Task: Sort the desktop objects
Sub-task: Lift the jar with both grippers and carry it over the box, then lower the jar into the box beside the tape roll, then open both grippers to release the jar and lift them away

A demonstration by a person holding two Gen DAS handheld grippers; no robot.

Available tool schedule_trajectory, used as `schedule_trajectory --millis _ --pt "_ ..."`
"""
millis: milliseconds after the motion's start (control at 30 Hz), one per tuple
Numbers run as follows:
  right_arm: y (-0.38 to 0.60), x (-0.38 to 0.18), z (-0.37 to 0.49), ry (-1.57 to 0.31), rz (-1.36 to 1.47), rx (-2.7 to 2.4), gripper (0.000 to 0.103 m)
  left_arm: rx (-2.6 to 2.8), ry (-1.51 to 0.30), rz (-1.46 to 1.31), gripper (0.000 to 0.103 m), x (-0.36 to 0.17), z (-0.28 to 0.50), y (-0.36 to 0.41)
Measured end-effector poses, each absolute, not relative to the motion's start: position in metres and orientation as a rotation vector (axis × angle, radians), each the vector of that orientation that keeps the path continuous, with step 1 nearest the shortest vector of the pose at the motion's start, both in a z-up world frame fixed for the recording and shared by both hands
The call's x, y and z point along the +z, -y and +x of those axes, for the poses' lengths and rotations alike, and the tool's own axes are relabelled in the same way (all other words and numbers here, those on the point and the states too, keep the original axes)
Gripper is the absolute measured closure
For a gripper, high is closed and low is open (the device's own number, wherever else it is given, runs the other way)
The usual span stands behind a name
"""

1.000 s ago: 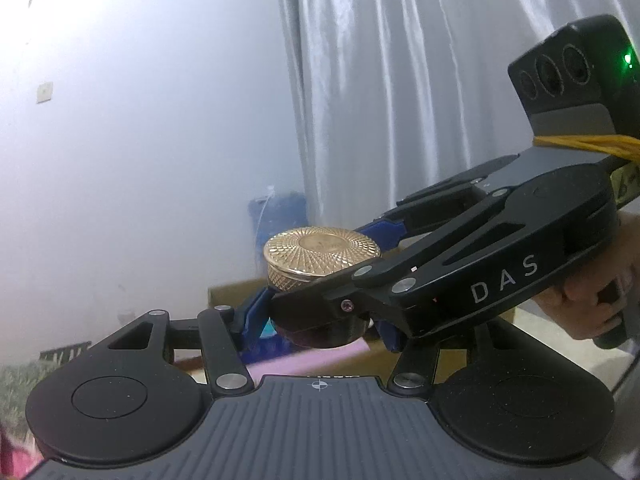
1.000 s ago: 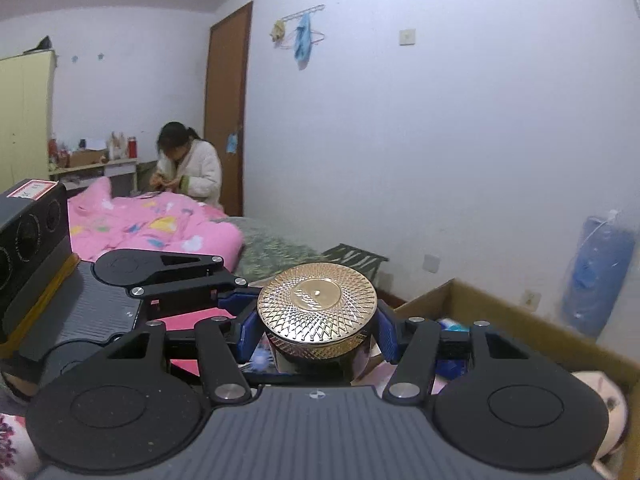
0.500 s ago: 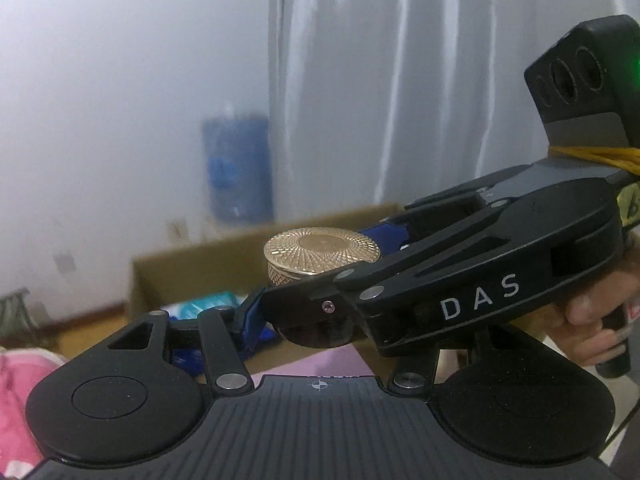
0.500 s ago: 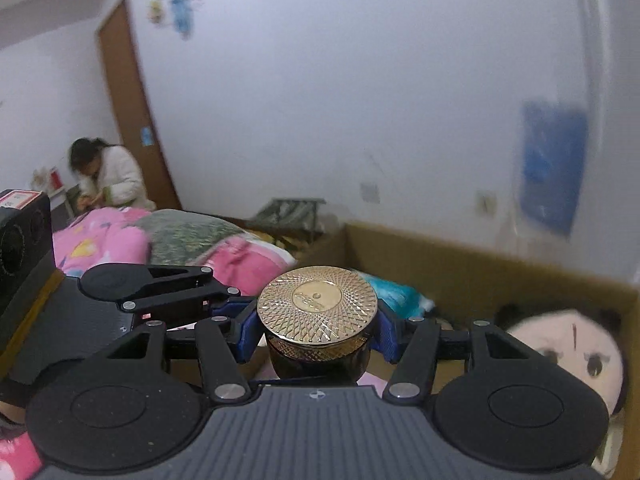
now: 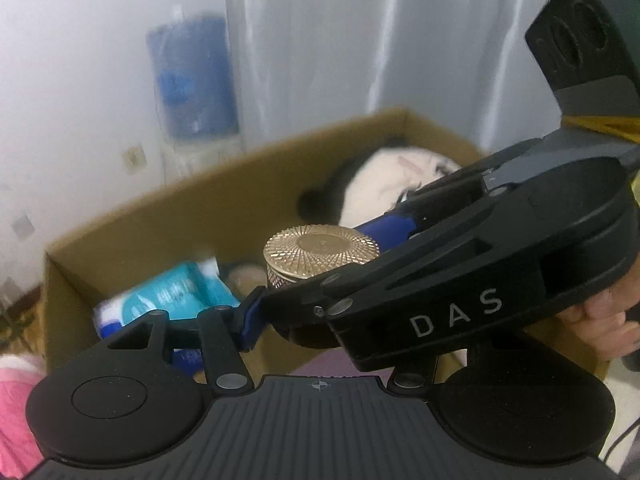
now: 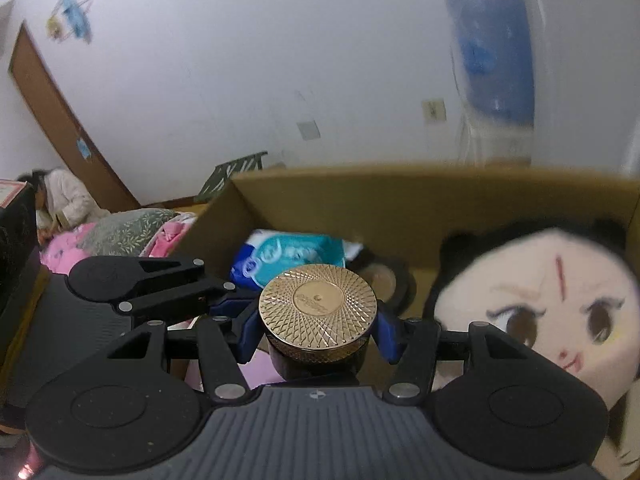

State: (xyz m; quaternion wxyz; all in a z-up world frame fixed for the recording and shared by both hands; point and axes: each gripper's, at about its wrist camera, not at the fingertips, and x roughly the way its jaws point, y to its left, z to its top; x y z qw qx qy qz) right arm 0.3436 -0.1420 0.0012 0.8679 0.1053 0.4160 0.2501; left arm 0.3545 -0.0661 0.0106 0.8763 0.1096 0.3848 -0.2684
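A dark jar [image 6: 318, 354] with a gold, faceted lid [image 6: 317, 307] hangs above an open cardboard box [image 6: 360, 204], and both tools are clamped on it at once. In the right wrist view the right gripper [image 6: 316, 340] grasps the jar just below the lid, its blue fingertips [image 6: 386, 334] pressing the jar's sides at 3 and 9 o'clock. The left gripper [image 6: 224, 300] comes in from 9 o'clock of that view, its black linkage reaching the jar's left side, though the contact itself is hidden behind the right gripper's finger.

In the left wrist view the jar [image 5: 308, 330] sits between the left gripper [image 5: 304, 316]'s own fingers, one blue fingertip [image 5: 250, 320] against it at 9 o'clock; the other side is covered by the right gripper [image 5: 360, 252], which crosses in from 3 o'clock, held by a hand [image 5: 608, 320] at the frame's right edge. The lid [image 5: 321, 250] stays level and faces up.

Inside the box [image 5: 168, 216] lie a turquoise tissue pack [image 6: 292, 254] at 11 o'clock of the jar, a plush doll's head [image 6: 540, 308] at 3 o'clock, and a round dark thing [image 6: 386, 280] just behind the jar, too blurred to name. A blue water bottle [image 6: 492, 64] stands against the wall beyond the box. A person in white [image 6: 66, 200] sits by a pink bed [image 6: 72, 248] at 9 o'clock.
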Motion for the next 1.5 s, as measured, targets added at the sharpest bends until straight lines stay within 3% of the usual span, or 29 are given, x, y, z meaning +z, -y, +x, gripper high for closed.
schedule_trajectory --millis 367,500,733,833,900,967,1100,1167,1500 --pt "0.141 -0.016 0.369 -0.951 0.225 0.454 0.043 -0.586 -0.891 0.27 0.048 -0.009 0.392 0.07" --pt "0.125 -0.016 0.367 -0.945 0.091 0.432 0.04 -0.59 -0.986 0.303 0.048 -0.018 0.394 0.071" --pt "0.128 -0.016 0.369 -0.916 0.123 0.455 0.038 -0.618 -0.97 0.258 0.044 -0.015 0.393 0.063" --pt "0.13 -0.014 0.367 -0.902 0.14 0.455 0.038 -0.61 -0.954 0.251 0.052 -0.014 0.391 0.062" --pt "0.135 -0.012 0.366 -0.874 0.187 0.479 0.034 -0.632 -0.969 0.217 0.065 -0.014 0.392 0.06" --pt "0.141 -0.012 0.366 -0.864 0.236 0.509 0.033 -0.622 -0.965 0.182 0.069 -0.015 0.394 0.059" --pt "0.143 -0.011 0.367 -0.854 0.251 0.52 0.033 -0.616 -0.983 0.17 0.07 -0.017 0.398 0.062" --pt "0.144 -0.012 0.368 -0.849 0.263 0.536 0.033 -0.612 -1.018 0.219 0.076 -0.021 0.398 0.069" --pt "0.155 -0.007 0.365 -0.77 0.332 0.589 0.033 -0.45 -0.865 0.449 0.072 0.006 0.365 0.079"
